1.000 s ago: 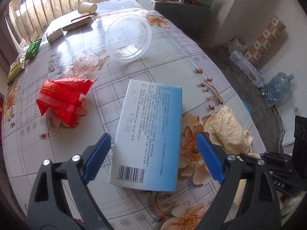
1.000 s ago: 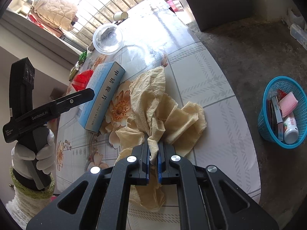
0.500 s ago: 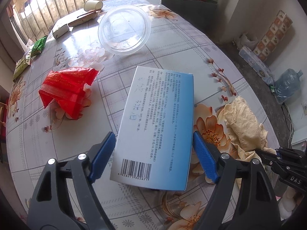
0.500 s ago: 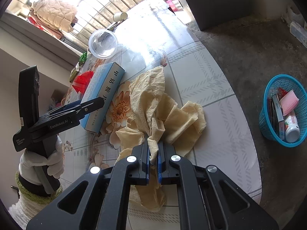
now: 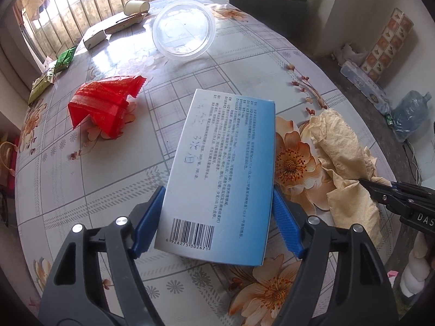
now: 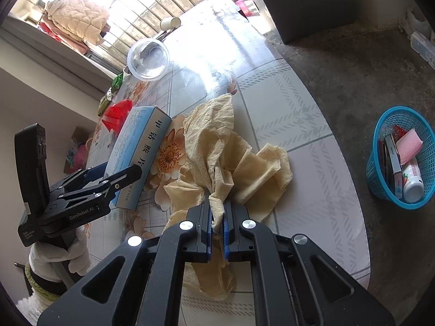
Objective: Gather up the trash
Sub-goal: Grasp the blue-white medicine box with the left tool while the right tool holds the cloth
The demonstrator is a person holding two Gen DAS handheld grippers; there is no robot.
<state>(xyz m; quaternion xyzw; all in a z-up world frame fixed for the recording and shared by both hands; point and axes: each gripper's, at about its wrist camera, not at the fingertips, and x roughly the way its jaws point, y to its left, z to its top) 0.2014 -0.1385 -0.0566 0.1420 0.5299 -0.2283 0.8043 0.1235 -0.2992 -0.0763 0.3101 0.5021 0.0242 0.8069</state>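
A light blue box (image 5: 223,163) with a barcode lies flat on the flowered table (image 5: 244,68). My left gripper (image 5: 217,191) straddles its near end. The jaws are closing, and the blue pads (image 5: 146,222) meet both long sides of the box. To the right lies a crumpled yellow paper (image 6: 217,146). My right gripper (image 6: 217,206) is shut on a fold of it near the table's edge. A red wrapper (image 5: 103,106) lies to the left of the box.
A clear plastic bowl (image 5: 183,32), a paper cup (image 5: 136,6), a flat carton and green packets sit at the far side. A blue basket (image 6: 380,168) holding several items stands on the floor, right of the table. A gloved hand (image 6: 54,255) holds the left gripper.
My left gripper has moved forward and down over the box's near end, and its jaws have narrowed onto the sides. The right gripper and the yellow paper have not moved.
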